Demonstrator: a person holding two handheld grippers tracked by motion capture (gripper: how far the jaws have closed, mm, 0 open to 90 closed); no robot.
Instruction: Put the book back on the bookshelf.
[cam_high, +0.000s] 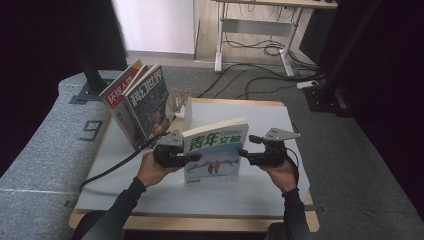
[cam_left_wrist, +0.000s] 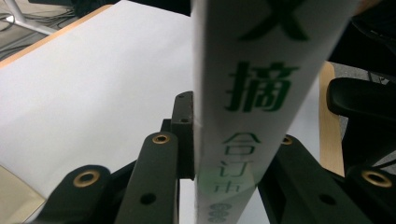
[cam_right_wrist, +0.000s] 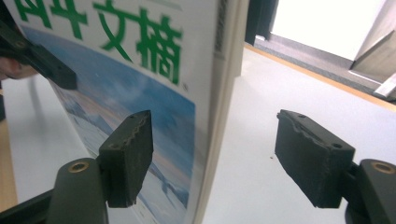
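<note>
White surface (cam_high: 260, 112) carries a rack (cam_high: 179, 102) holding two magazines (cam_high: 137, 102); left tongs (cam_high: 196, 158) grip an upright book (cam_high: 216, 150), right tongs (cam_high: 244, 153) gape around its edge.

Magazine spine (cam_left_wrist: 252, 112) between tool (cam_left_wrist: 229, 154) pads

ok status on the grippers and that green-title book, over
Left hand-held gripper clamped on the book spine, book upright. Right hand-held gripper open, jaws straddling its page edge, not pressing. Magazines in the rack behind, clear.
</note>
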